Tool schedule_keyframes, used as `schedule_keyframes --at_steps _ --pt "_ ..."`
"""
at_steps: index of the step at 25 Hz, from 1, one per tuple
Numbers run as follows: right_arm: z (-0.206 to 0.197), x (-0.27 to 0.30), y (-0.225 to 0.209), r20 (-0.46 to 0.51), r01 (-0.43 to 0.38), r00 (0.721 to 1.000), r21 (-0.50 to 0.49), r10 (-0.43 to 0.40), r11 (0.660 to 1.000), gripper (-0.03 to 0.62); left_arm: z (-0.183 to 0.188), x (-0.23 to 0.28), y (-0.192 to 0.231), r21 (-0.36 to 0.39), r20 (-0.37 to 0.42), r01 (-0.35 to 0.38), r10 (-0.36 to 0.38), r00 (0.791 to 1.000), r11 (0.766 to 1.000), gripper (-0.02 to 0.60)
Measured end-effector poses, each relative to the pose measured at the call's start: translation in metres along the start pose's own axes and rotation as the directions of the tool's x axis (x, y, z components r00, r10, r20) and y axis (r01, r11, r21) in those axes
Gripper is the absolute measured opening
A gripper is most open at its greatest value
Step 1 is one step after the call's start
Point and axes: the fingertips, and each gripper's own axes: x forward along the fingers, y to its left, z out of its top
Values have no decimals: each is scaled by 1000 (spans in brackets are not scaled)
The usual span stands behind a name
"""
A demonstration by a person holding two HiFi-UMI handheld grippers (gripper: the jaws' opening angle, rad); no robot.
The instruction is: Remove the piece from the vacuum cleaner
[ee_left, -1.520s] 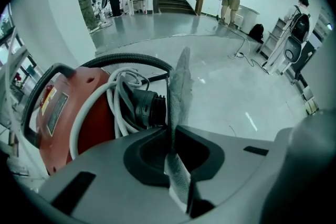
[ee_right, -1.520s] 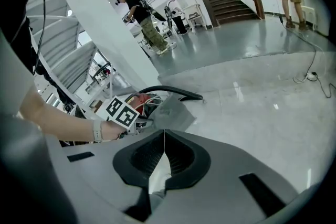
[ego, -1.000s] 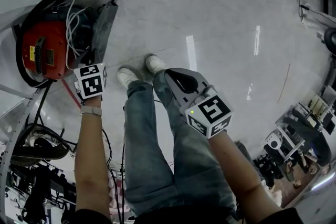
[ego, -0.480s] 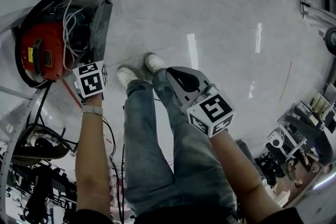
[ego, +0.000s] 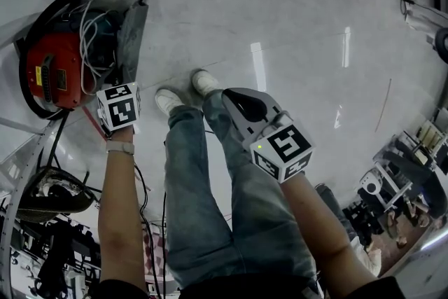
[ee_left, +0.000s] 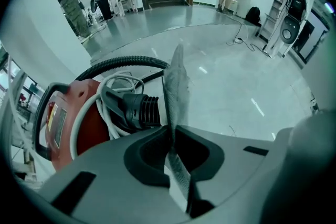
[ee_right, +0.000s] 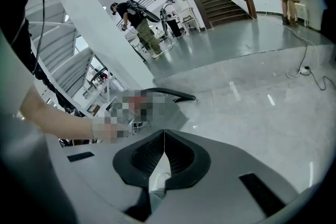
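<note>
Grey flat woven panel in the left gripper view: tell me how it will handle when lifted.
Probably fairly stiff: the grey flat woven panel stands upright above the left gripper pinching it. Likely light, being thin. Rough weave should resist slipping.

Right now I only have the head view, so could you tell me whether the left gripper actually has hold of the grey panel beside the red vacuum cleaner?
Observer: Yes. In the left gripper view the left gripper is shut on the grey panel, which runs edge-on between its pads.
Operator: Thank you. Is the right gripper carrying anything?
Observer: No. The right gripper view shows the right gripper shut with nothing between its pads.
Operator: Is anything close to the panel on the machine?
Observer: A black ribbed hose cuff sits just left of it on the red vacuum cleaner; I cannot tell whether they touch.
</note>
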Motion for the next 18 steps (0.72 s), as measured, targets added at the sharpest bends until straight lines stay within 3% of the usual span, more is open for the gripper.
schedule_keyframes --at_steps 6,18 --pt "-2 -5 -4 9 4 1000 7 -4 1000 31 -3 0 -3 101 -9 -22 23 1000 995 43" --pt "-7 -8 -4 18 9 1000 21 -9 1000 31 -3 1 -7 149 -11 -39 41 999 988 43"
